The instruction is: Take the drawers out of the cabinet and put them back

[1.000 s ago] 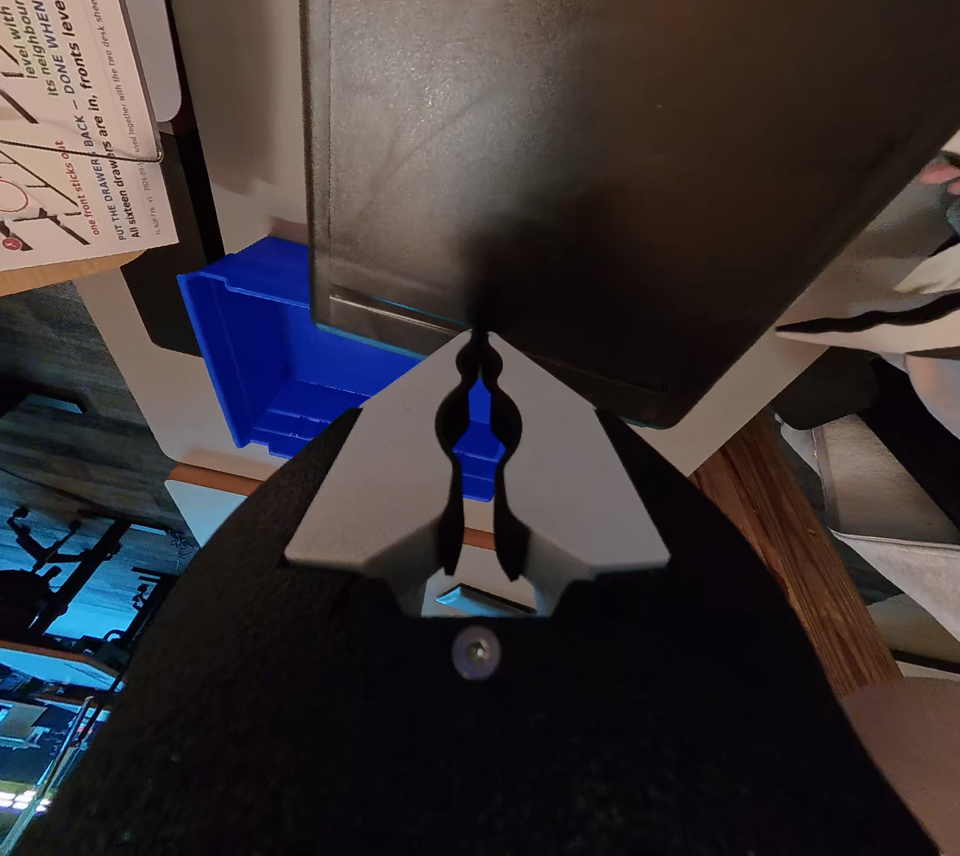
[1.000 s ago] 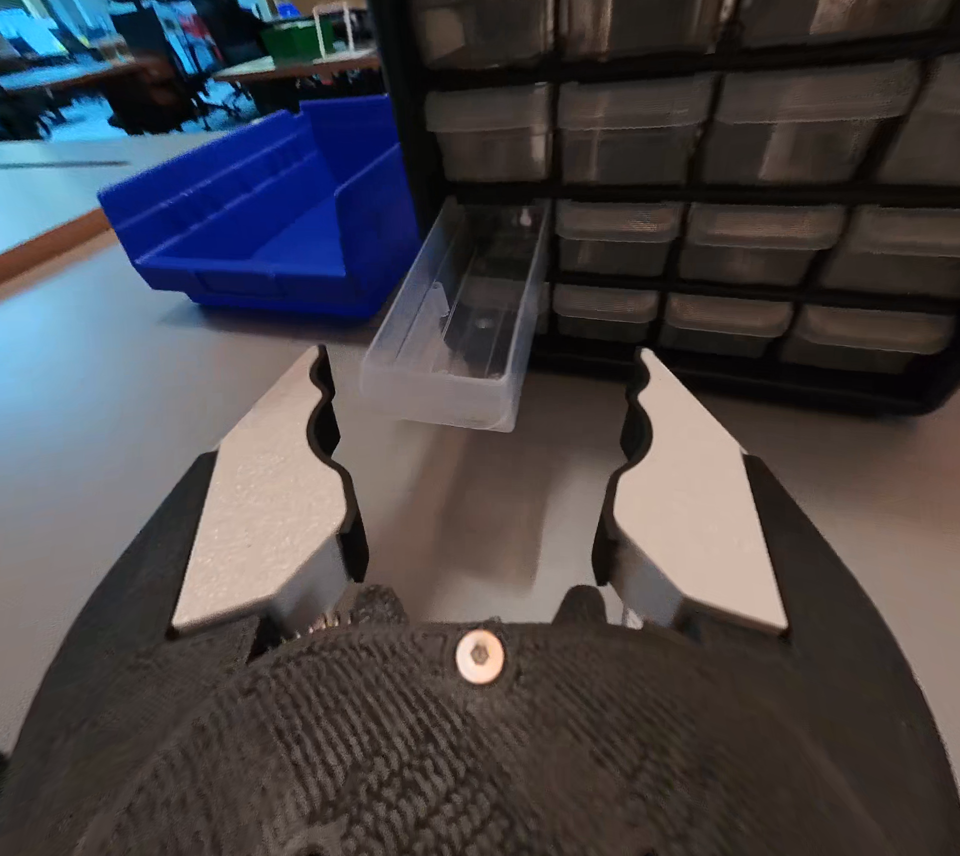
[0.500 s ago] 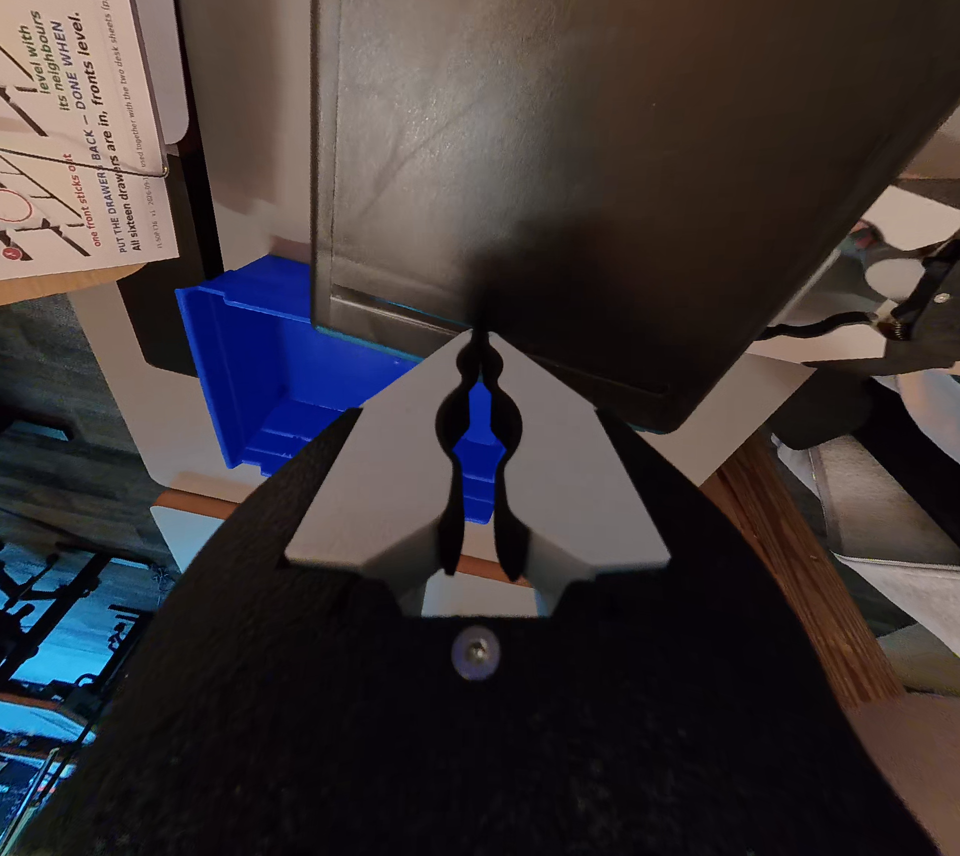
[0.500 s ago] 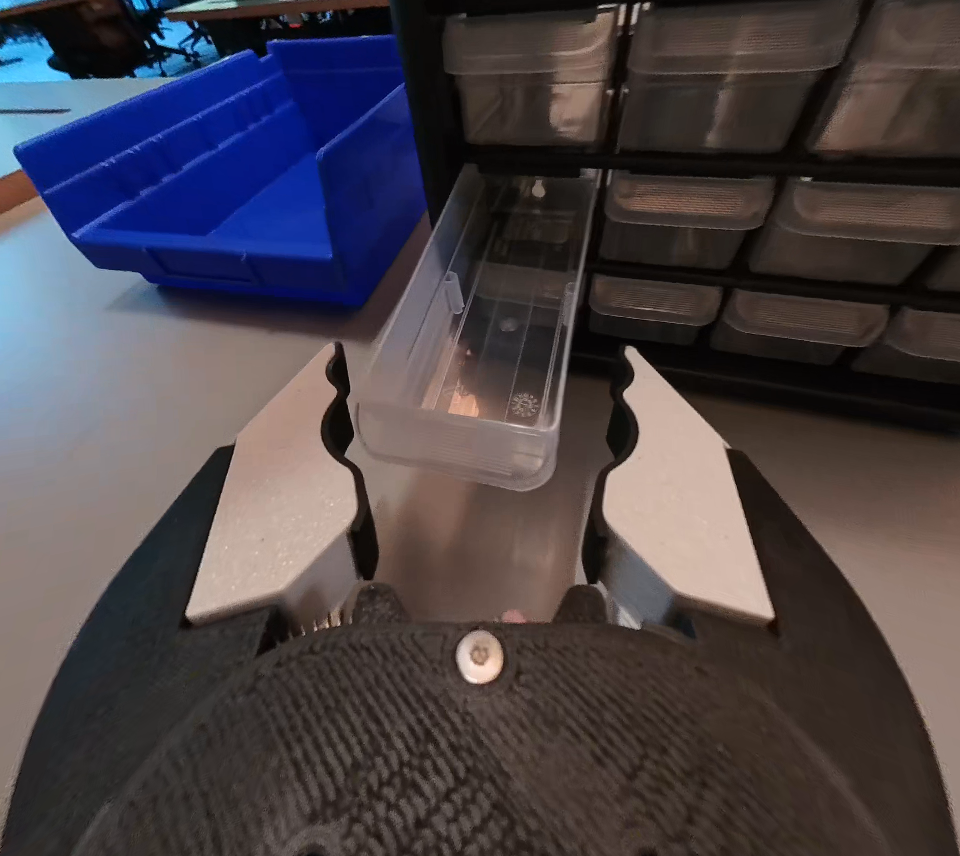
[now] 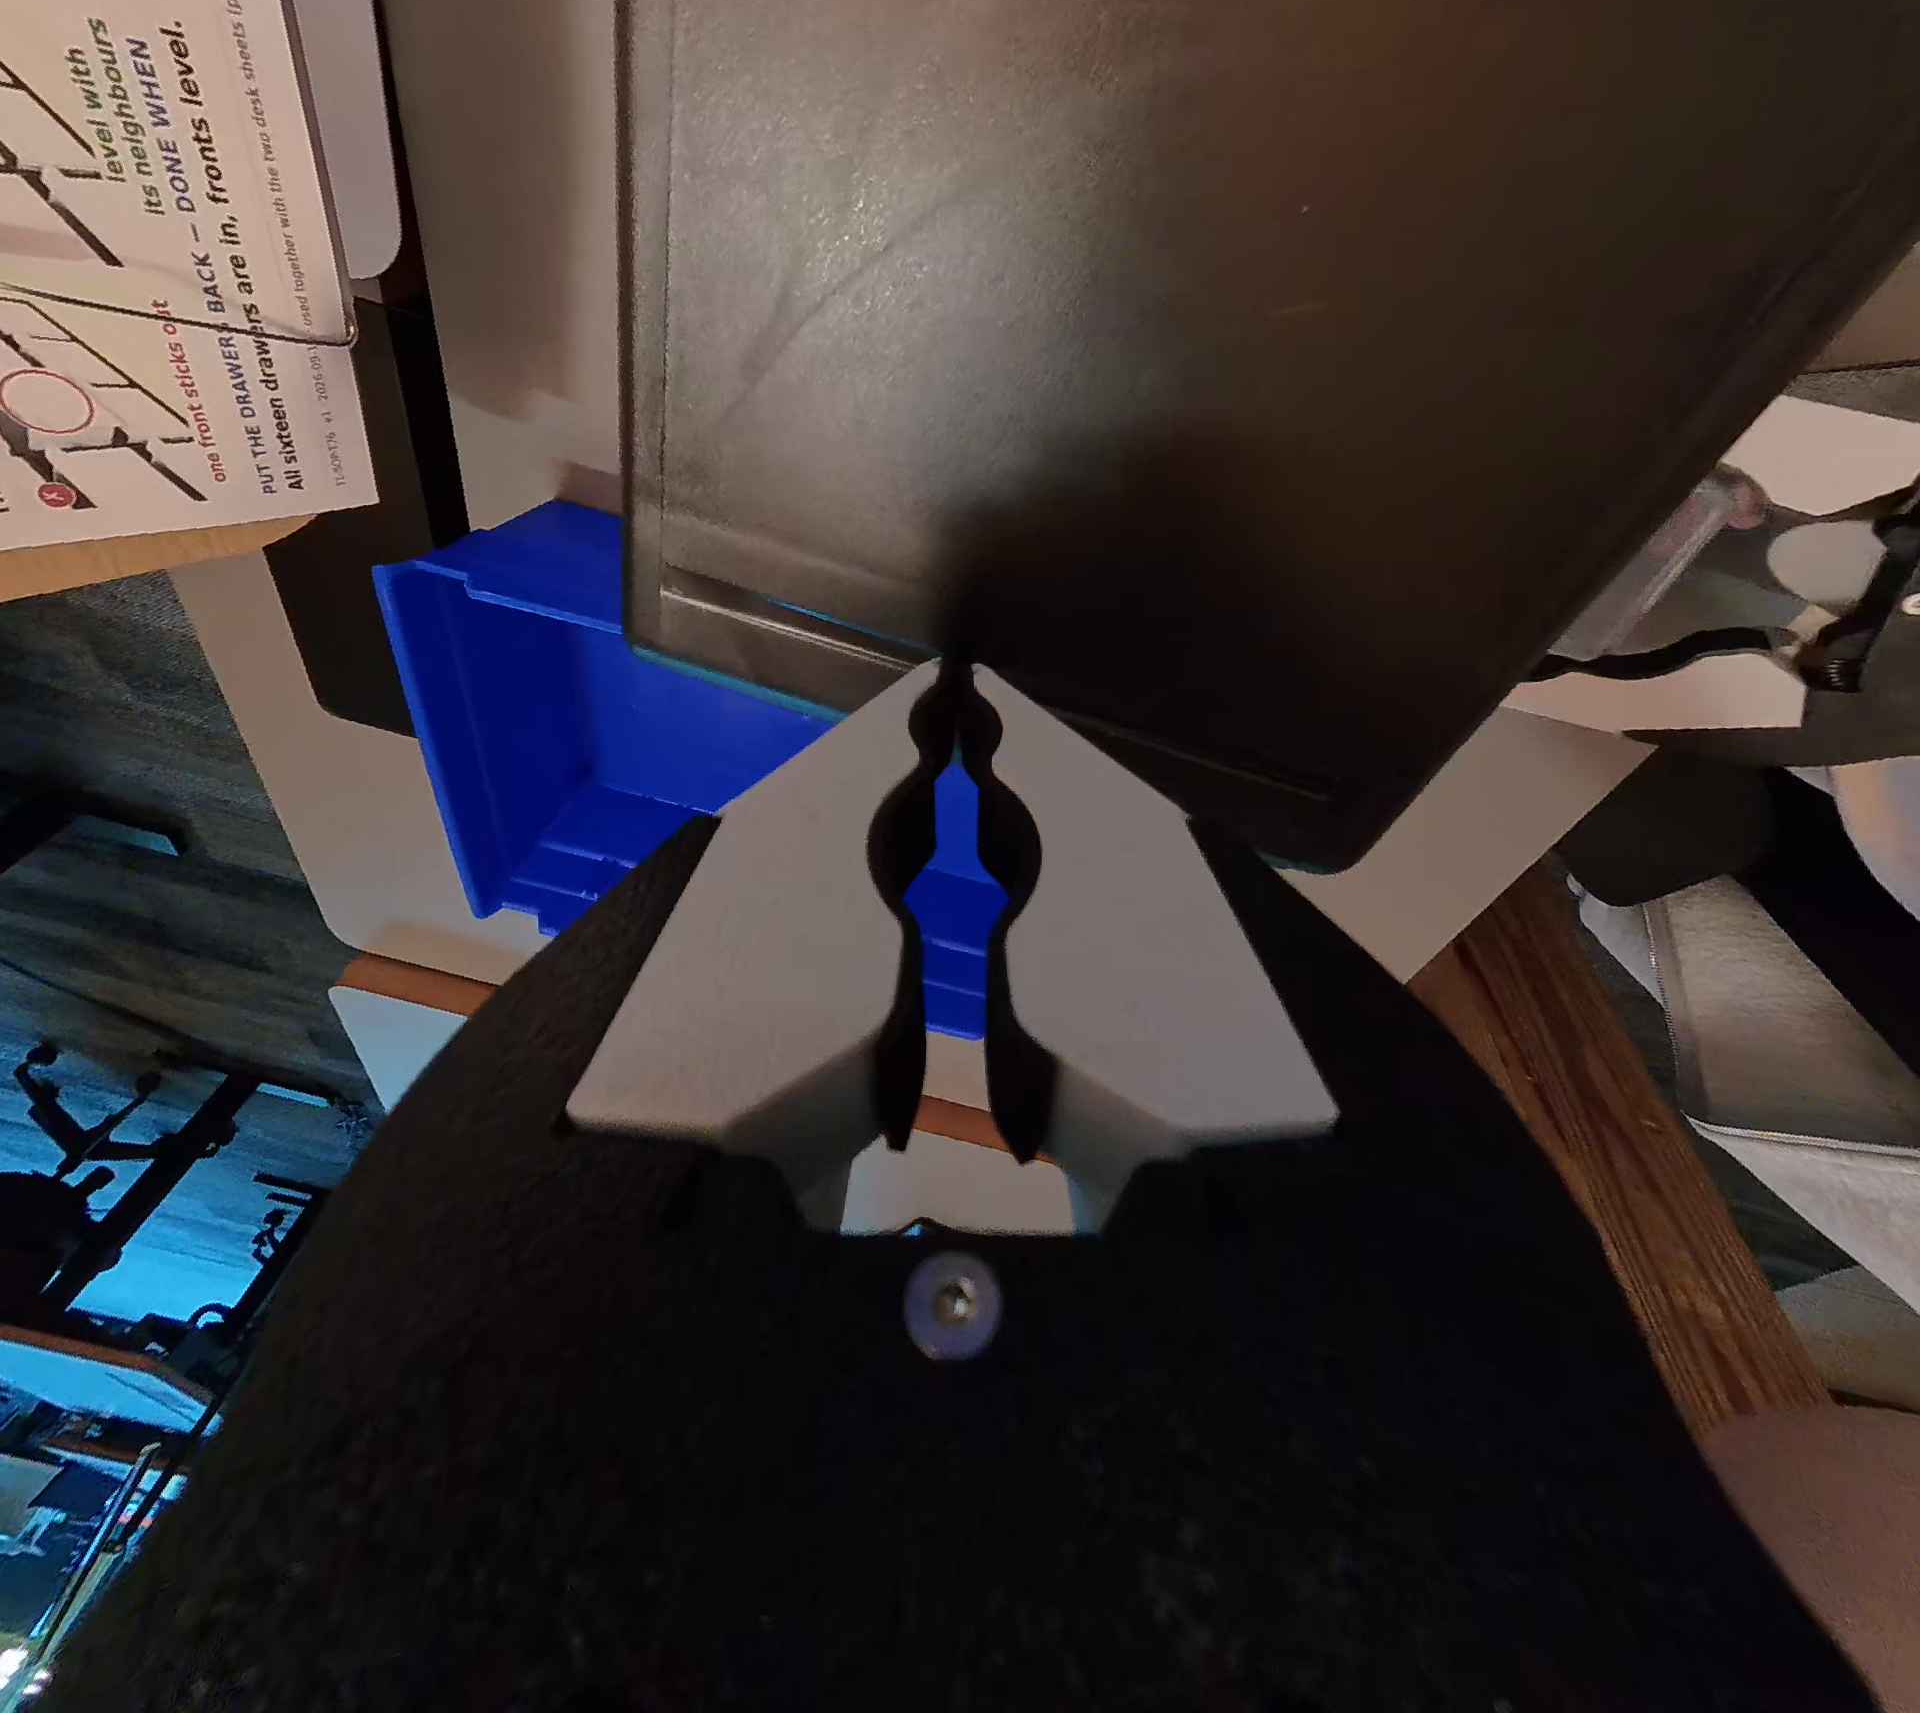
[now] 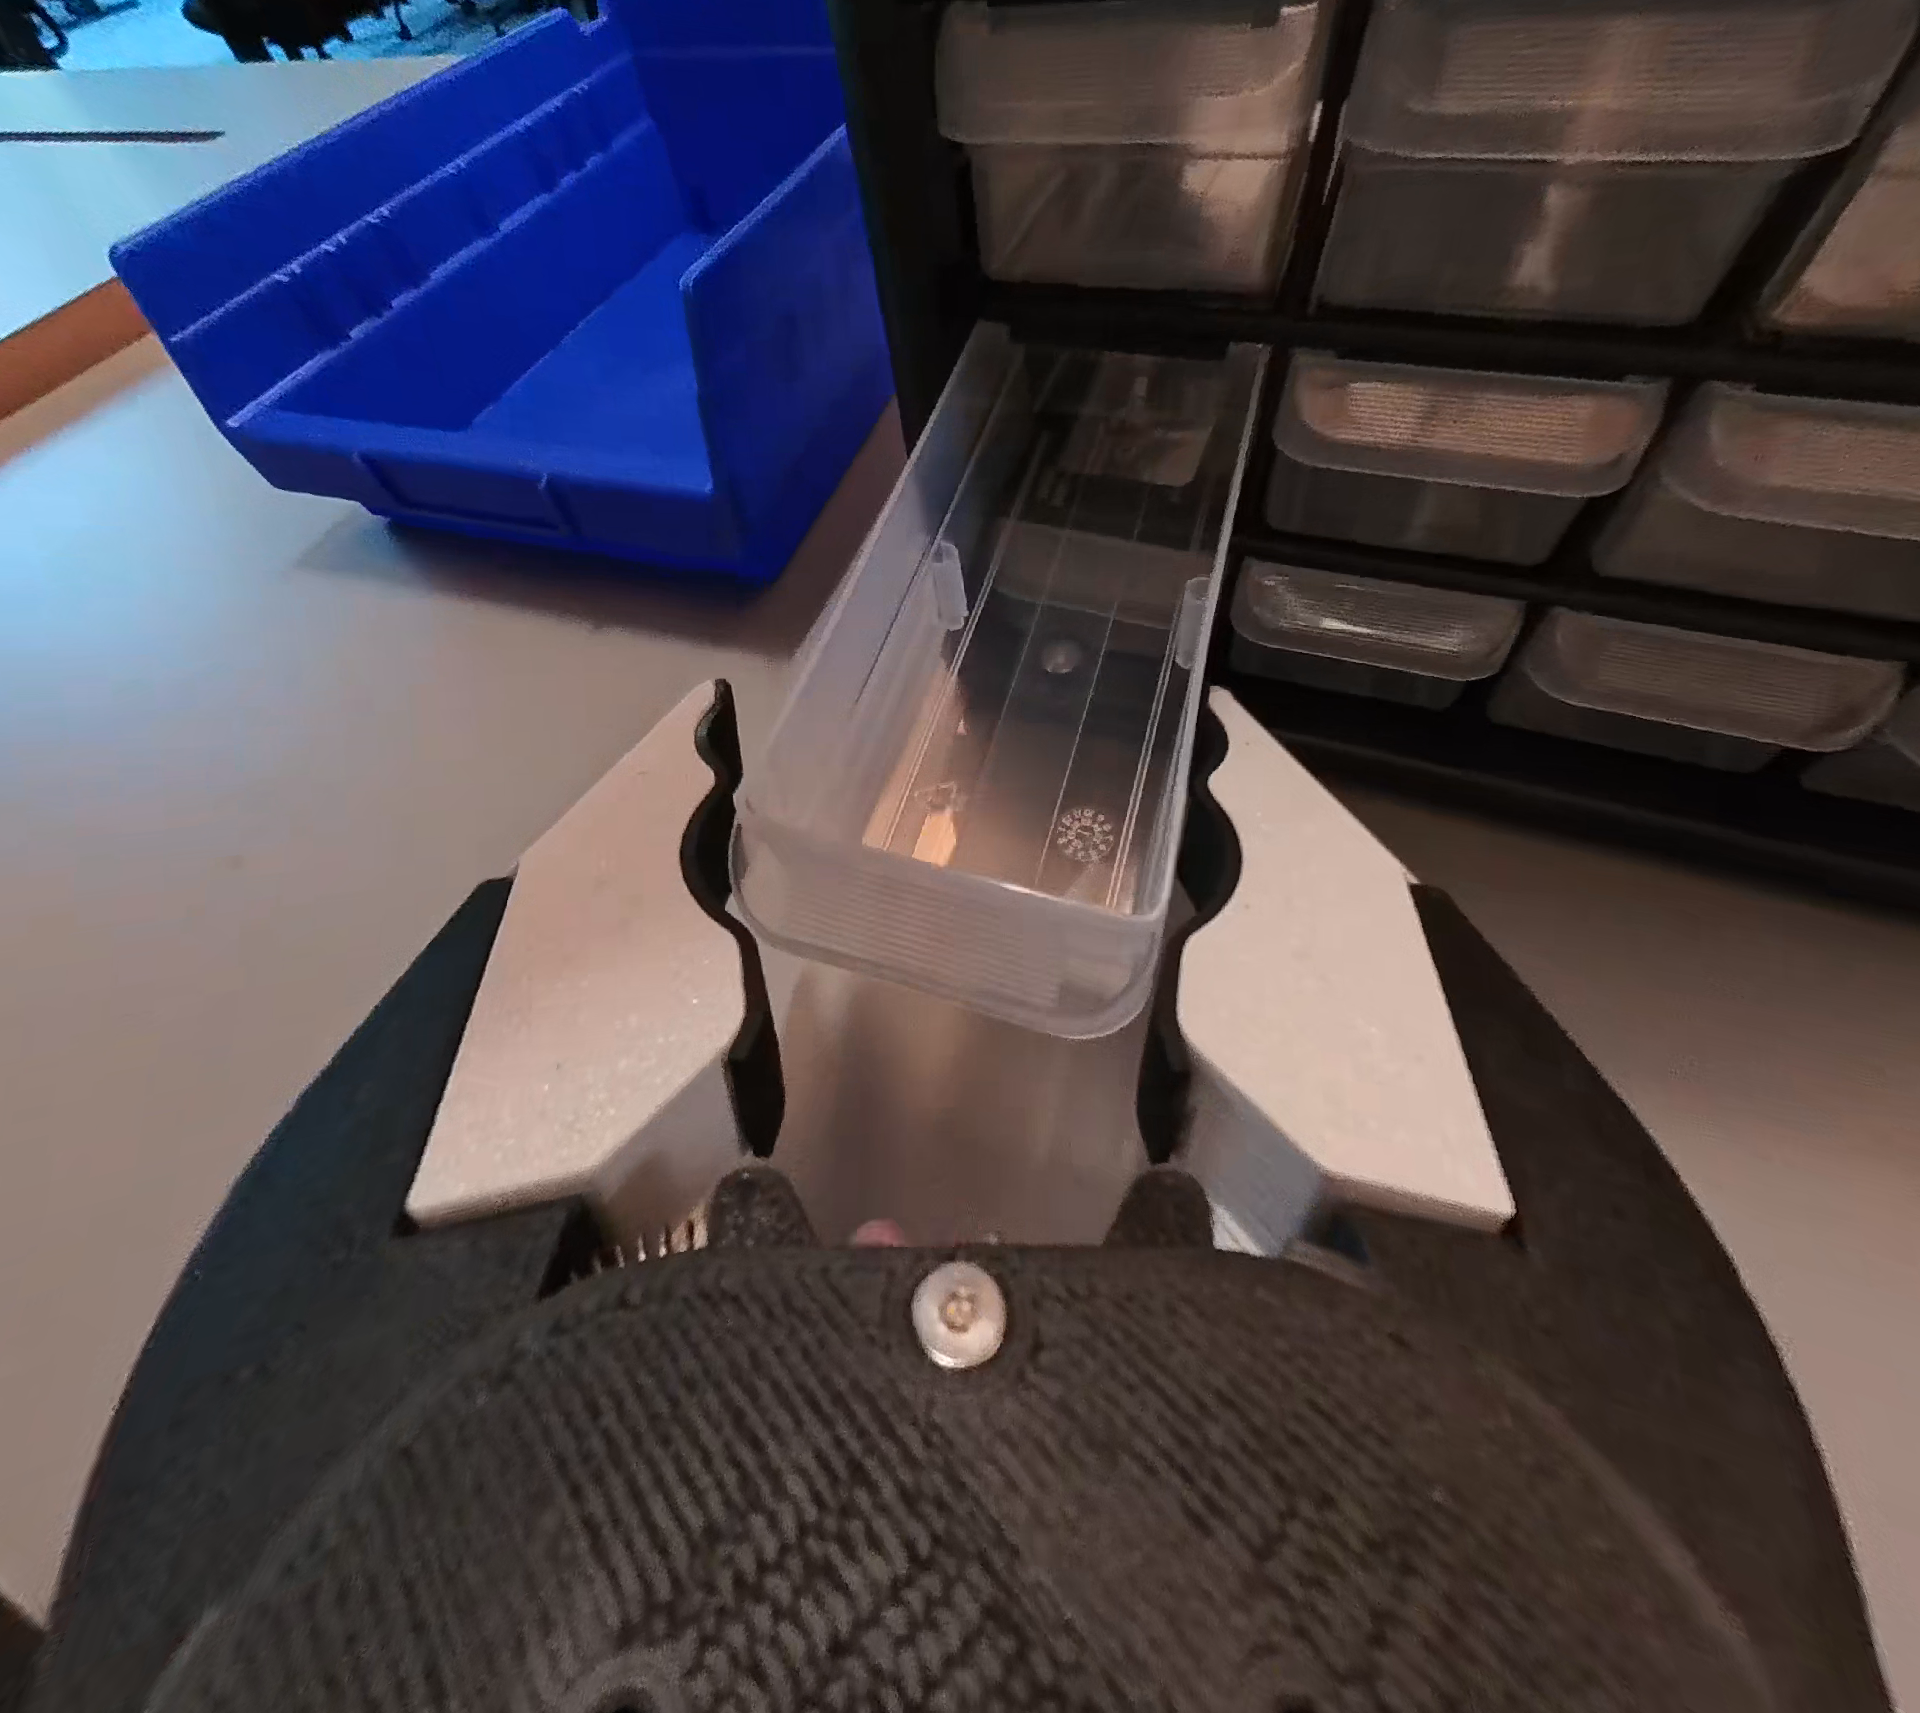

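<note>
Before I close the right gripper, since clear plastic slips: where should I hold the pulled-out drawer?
Grip the clear drawer across its two long side walls near the front lip, coming straight in from the front. It juts from the cabinet, front drooping, already between the right gripper fingers.

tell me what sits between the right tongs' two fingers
The front end of the pulled-out clear drawer, as the right wrist view shows; the right tongs straddle it.

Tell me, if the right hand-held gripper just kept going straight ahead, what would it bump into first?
Most likely the clear drawer that sticks out of the black cabinet. Its front end already sits between the open fingers of the right hand-held gripper, so the gripper's body would probably meet that front, though the depth is unclear.
</note>
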`<state>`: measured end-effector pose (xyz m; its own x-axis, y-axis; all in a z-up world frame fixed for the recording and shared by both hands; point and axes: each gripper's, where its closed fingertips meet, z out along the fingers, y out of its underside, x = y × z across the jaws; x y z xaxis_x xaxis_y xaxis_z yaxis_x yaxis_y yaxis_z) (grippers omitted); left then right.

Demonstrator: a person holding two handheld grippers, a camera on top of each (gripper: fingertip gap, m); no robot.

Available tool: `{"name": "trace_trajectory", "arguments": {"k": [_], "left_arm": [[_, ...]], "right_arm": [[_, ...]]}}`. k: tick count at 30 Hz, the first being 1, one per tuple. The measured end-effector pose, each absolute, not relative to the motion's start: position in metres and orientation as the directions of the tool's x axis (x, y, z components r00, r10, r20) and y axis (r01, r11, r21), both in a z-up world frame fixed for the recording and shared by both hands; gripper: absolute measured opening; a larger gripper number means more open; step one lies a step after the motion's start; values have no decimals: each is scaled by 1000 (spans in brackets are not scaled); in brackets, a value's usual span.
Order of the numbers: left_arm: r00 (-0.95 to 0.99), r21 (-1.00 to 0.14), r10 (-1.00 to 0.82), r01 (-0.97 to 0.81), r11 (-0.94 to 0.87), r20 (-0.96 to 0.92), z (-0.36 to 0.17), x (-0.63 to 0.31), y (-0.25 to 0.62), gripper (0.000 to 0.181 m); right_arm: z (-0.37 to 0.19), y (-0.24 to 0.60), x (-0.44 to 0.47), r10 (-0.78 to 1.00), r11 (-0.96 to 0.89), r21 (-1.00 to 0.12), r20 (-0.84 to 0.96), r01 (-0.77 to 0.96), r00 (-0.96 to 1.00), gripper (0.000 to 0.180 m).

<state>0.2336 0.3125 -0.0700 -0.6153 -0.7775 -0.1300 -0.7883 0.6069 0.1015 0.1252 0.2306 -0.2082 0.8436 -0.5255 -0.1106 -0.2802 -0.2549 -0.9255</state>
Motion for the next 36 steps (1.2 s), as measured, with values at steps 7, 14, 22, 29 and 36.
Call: {"name": "trace_trajectory", "arguments": {"k": [7, 14, 22, 29, 36], "left_arm": [[-619, 102, -774, -786, 610, -136, -70, 234, 312, 0], [-620, 109, -773, -785, 610, -135, -70, 234, 312, 0], [-619, 101, -774, -786, 610, -134, -70, 233, 313, 0], [-621, 99, -772, -784, 613, -134, -70, 233, 312, 0], [-618, 82, -775, -786, 613, -132, -70, 234, 312, 0]], "right_arm": [[-213, 212, 111, -473, -398, -866, -89, -303, 876, 82], [-209, 204, 106, -458, -556, -747, -91, -364, 884, 81], [-199, 195, 99, -459, -715, -512, -170, -476, 872, 80], [-200, 186, 96, -457, -768, -381, -238, -515, 857, 80], [-191, 177, 98, -420, -866, -190, -222, -462, 880, 79]]}}
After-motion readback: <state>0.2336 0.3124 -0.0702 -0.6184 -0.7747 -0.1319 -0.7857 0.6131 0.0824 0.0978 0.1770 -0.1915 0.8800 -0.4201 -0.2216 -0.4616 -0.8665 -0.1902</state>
